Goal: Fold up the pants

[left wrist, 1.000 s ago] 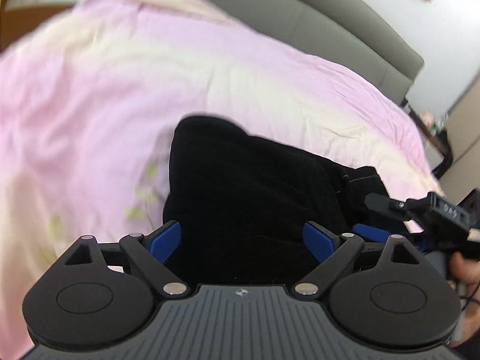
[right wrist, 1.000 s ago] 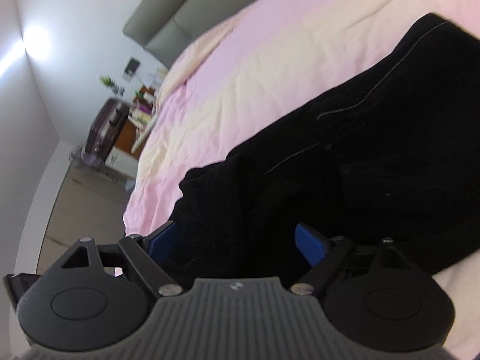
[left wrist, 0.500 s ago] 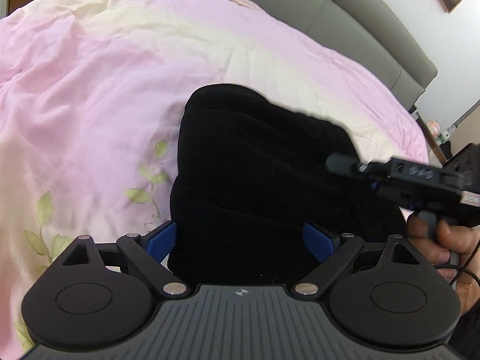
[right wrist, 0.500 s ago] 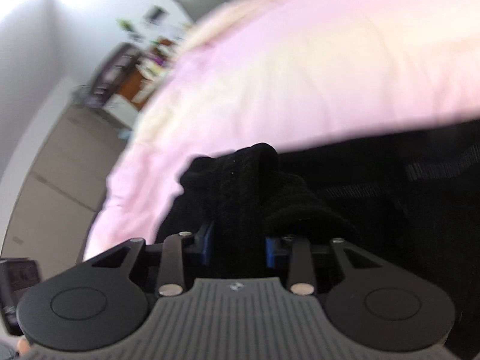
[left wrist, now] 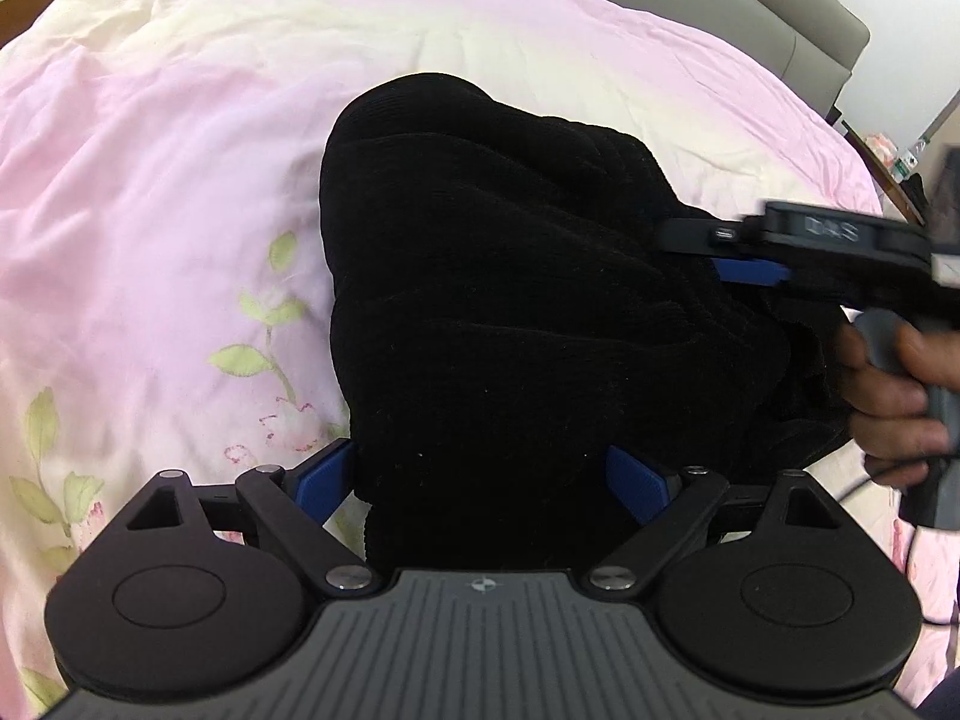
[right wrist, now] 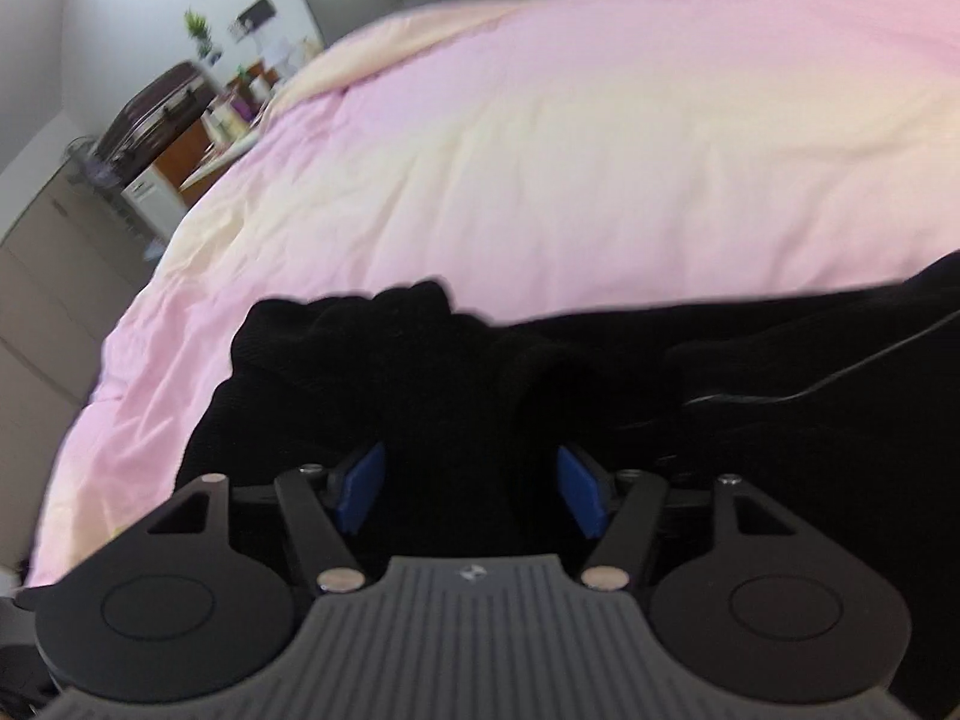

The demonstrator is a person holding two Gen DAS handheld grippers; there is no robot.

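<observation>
Black pants (left wrist: 510,300) lie folded in a thick bundle on the pink duvet (left wrist: 180,150). My left gripper (left wrist: 480,480) hovers over the bundle's near end, jaws wide, with the cloth lying between the blue pads (left wrist: 324,480). A hand (left wrist: 888,384) holds my right gripper (left wrist: 708,255) at the bundle's right side. In the right wrist view my right gripper (right wrist: 470,492) points at a bunched end of the pants (right wrist: 372,348). Its jaws are opening, with dark cloth still between the pads (right wrist: 360,486).
The duvet (right wrist: 600,150) stretches far beyond the pants on all sides. A grey headboard (left wrist: 780,0) closes the far end of the bed. A dark suitcase (right wrist: 162,102) and cabinets stand past the bed's left edge. A thin cable (right wrist: 870,360) crosses the pants.
My right gripper closed on a fold of the pants half a second ago and has since widened. The left gripper has come lower and closer over the bundle.
</observation>
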